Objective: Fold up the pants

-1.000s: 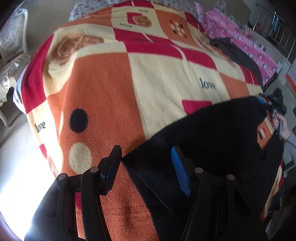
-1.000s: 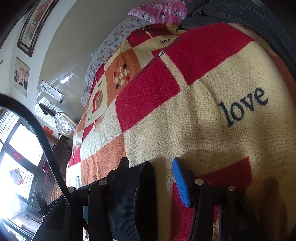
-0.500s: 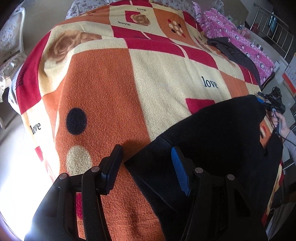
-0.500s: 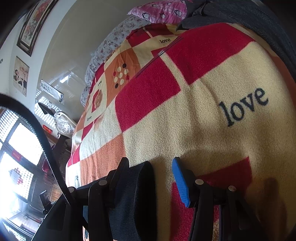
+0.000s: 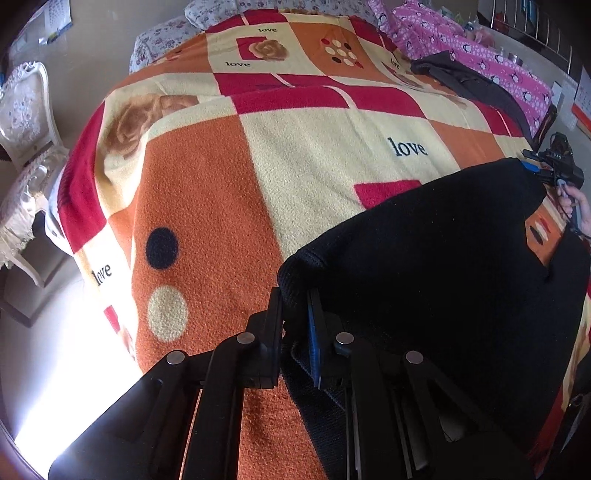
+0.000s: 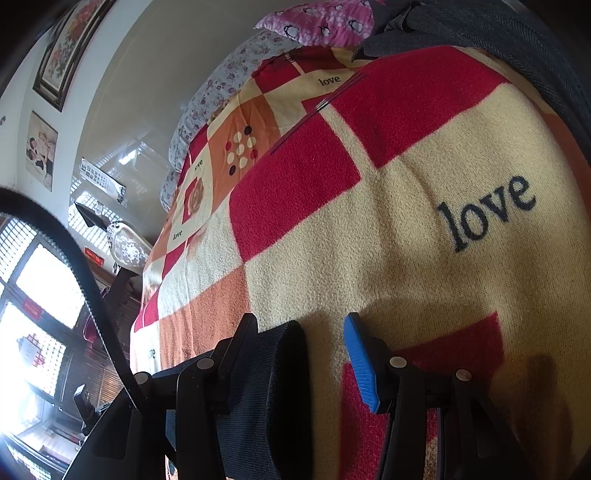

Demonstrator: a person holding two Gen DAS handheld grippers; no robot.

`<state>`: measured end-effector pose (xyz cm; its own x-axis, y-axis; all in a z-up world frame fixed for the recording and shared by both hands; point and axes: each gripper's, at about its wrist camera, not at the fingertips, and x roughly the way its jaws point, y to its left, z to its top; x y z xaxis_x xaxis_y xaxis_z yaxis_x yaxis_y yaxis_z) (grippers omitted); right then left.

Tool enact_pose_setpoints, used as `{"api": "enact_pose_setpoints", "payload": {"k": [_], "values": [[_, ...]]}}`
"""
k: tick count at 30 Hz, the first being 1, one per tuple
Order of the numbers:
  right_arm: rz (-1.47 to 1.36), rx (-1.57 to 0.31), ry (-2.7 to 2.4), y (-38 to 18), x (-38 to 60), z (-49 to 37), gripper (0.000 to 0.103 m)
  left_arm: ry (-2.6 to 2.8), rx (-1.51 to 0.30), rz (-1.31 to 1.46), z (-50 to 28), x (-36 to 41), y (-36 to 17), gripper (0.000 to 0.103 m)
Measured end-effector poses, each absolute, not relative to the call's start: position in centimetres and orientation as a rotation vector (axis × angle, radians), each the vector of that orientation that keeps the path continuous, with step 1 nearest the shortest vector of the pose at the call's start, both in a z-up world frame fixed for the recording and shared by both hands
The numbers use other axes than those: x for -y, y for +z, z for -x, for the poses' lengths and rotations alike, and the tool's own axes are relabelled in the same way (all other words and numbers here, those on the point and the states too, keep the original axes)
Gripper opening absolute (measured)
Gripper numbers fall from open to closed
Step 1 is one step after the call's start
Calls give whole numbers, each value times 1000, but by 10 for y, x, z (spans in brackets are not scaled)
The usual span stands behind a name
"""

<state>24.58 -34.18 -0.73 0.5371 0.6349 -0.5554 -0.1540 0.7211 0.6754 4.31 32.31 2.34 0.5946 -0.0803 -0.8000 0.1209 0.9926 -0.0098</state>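
Black pants point(image 5: 424, 266) lie spread across the near right part of a bed under a red, orange and cream patchwork blanket point(image 5: 207, 184). My left gripper point(image 5: 295, 314) is shut on the pants' near left corner, and the ribbed hem bulges above the pads. At the pants' far right corner a hand point(image 5: 576, 206) holds my right gripper point(image 5: 532, 166). In the right wrist view that right gripper point(image 6: 301, 325) stands open. A fold of the pants point(image 6: 273, 387) rests against its left finger, with a gap of blanket before the blue pad point(image 6: 360, 362).
A dark grey garment point(image 5: 469, 85) and a pink penguin-print quilt point(image 5: 480, 51) lie along the bed's far right side. A white chair point(image 5: 26, 122) stands left of the bed beside sunlit floor. Flowered pillows point(image 5: 221, 11) sit at the head.
My left gripper's jaws have closed on the pants' corner, which before lay loose between them, and the gripper has shifted slightly. The right gripper has not moved.
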Motion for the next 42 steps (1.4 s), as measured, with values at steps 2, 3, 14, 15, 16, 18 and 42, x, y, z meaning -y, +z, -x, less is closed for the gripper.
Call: {"api": "enact_pose_setpoints", "payload": {"k": [2,3,14,15,16,18,42], "values": [[-610,-888,506,-7,342,-246,47,-94,-909,-57,-42,-320,30,10],[-610,-890,507,-7,342,-246,47,-82,-909,-69,-42,-318,32,10],[-652,-1081,600,12,332,-264,47,-17,-869,-160,-26,-284,55,10],[-620,-1108,605,14,327,-266,47,-13,-871,-160,-27,-283,55,10],[-583,-1140,605,15,322,-269,47,-7,-872,-164,-27,-281,56,10],[-527,-1168,596,16,315,-272,47,0,-872,-174,-26,-277,58,10],[-250,-1064,673,20,308,-258,5,37,-838,-243,-14,-261,65,9]]}}
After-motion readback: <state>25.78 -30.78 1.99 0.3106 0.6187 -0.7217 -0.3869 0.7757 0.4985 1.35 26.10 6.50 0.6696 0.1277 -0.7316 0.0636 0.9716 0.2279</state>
